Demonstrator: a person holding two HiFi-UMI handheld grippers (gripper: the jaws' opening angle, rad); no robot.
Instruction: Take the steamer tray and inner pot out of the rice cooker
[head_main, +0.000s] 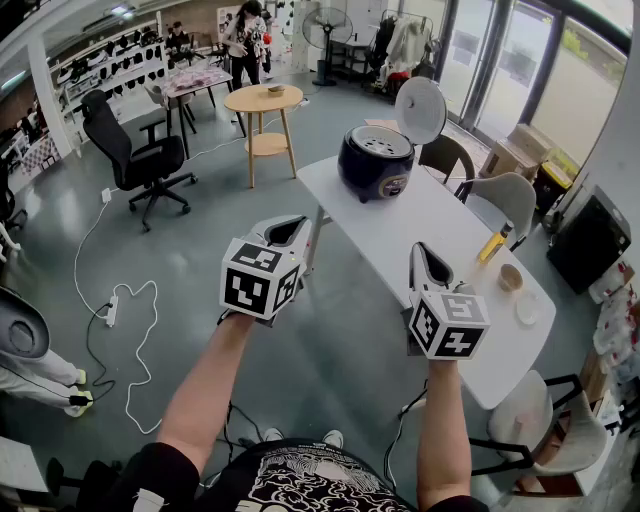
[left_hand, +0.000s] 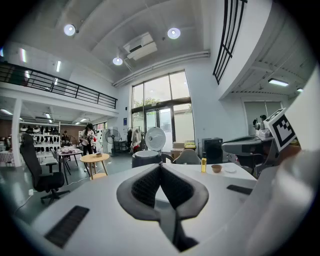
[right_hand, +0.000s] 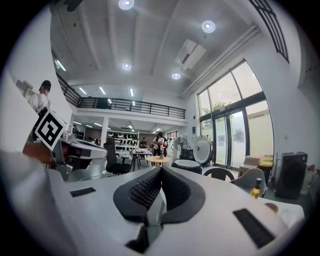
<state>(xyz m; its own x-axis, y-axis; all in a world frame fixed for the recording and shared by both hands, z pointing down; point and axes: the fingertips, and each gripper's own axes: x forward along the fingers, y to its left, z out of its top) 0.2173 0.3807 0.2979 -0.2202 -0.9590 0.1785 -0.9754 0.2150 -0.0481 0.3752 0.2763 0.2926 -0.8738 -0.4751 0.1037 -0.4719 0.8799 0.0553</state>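
You are holding left gripper (head_main: 288, 230) and right gripper (head_main: 424, 260) near level, both jaws closed on nothing, rice cooker (head_main: 377, 160) sitting lid-open on desk (head_main: 440, 235), well ahead of both.

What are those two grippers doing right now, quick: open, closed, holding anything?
Left gripper: closed, holding nothing.
Right gripper: closed, holding nothing.
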